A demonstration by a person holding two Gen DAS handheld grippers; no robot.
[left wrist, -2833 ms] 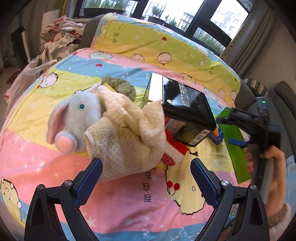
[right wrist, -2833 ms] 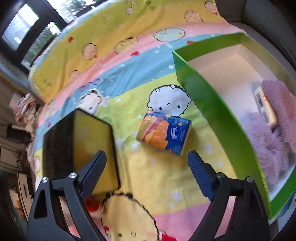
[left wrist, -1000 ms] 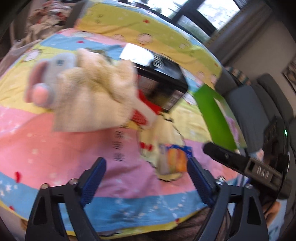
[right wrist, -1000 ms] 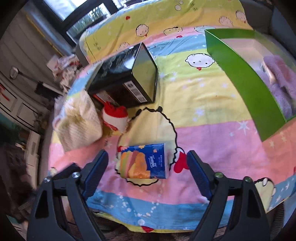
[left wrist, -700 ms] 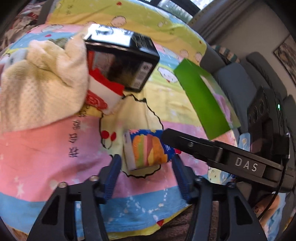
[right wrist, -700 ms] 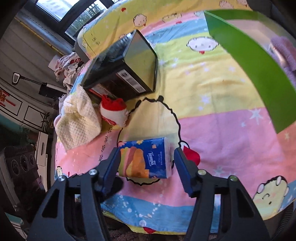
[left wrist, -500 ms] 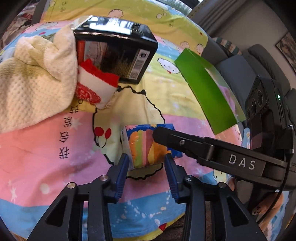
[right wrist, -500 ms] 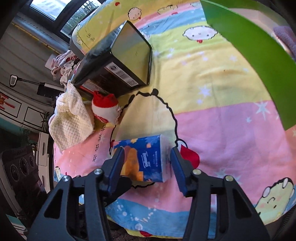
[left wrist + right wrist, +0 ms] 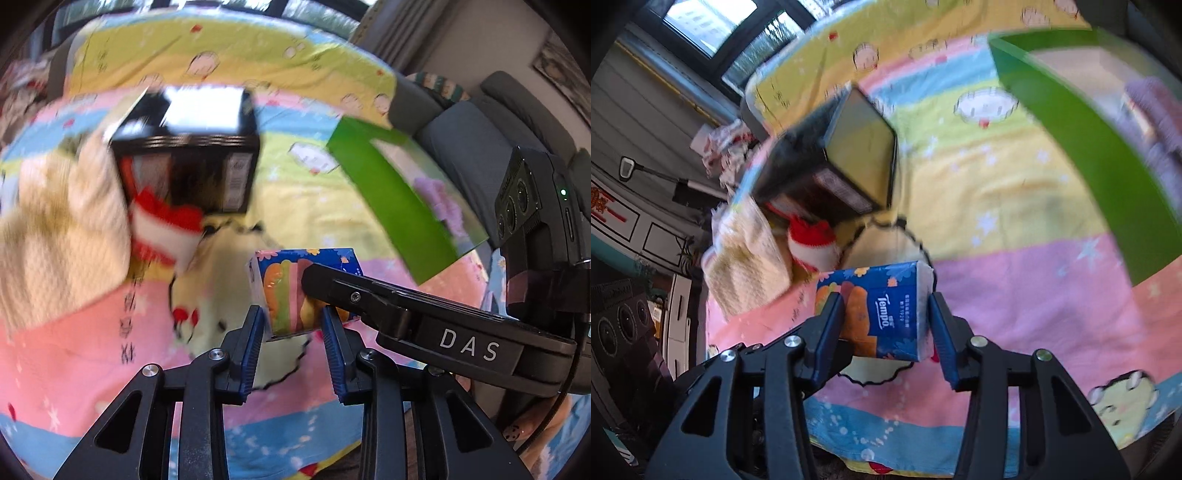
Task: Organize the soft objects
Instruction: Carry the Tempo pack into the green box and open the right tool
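Note:
A blue and orange tissue pack (image 9: pixel 284 291) hangs just above the cartoon blanket (image 9: pixel 314 206), sharp against a blurred background. My left gripper (image 9: pixel 293 326) is closing, its blue pads pressing the pack's near end from both sides. The right gripper's finger (image 9: pixel 369 295) lies across the pack from the right. In the right wrist view the tissue pack (image 9: pixel 886 314) sits between the pads of my right gripper (image 9: pixel 885 323), which is closing on its two ends. The green box (image 9: pixel 391 203) stands open at the right with purple soft things (image 9: pixel 439 199) inside.
A black box (image 9: pixel 192 166) lies on its side behind the pack. A red and white plush piece (image 9: pixel 162 229) and a cream towel (image 9: pixel 55 229) lie to its left. A grey sofa (image 9: pixel 461 140) runs along the right. The green box wall (image 9: pixel 1089 140) fills the right wrist view's upper right.
Both grippers stood wide open; the left swung from the towel and elephant over to the tissue pack. Both have since narrowed onto the pack, which now moves with them.

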